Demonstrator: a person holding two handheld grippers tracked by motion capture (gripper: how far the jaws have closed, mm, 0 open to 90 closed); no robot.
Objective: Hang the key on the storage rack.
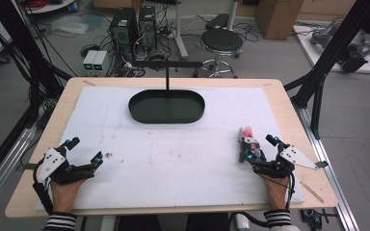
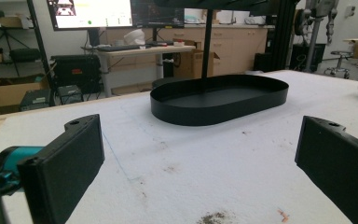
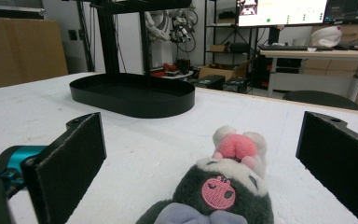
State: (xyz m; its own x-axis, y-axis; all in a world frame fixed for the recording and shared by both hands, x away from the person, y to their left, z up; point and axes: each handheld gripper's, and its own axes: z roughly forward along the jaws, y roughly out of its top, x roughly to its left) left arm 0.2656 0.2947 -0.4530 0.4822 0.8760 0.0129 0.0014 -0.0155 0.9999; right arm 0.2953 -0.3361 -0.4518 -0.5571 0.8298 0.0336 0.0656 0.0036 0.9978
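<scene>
One plush toy (image 3: 223,196), soft and fuzzy: dark grey body, white ears, a pink tuft on top, an embroidered pink patch, a lilac bow at the near end. It lies on the white mat (image 1: 173,154) at the table's right side, between the jaws of the right gripper (image 1: 259,147); those jaws stand wide, pads clear of the plush on both sides.

Left gripper (image 1: 85,149) rests at the mat's left near corner, jaws wide, bare mat between them. Pads flat, black, rectangular; teal fittings behind them.

One black tray (image 1: 166,106), oval, low thin wall, matte, at the far middle of the mat, well apart from the toy and both grippers. One thin black post (image 1: 167,77) rises at its far side with a crossbar on top.

The mat is rough, foam-like, with scattered brown stains; a dark smudge (image 1: 109,155) sits just beside the left gripper. Light wooden table (image 1: 53,125) edge shows around it.

Nothing stands between toy and tray. Beyond the table: one round black stool (image 1: 221,41), computer towers, loose cables.
</scene>
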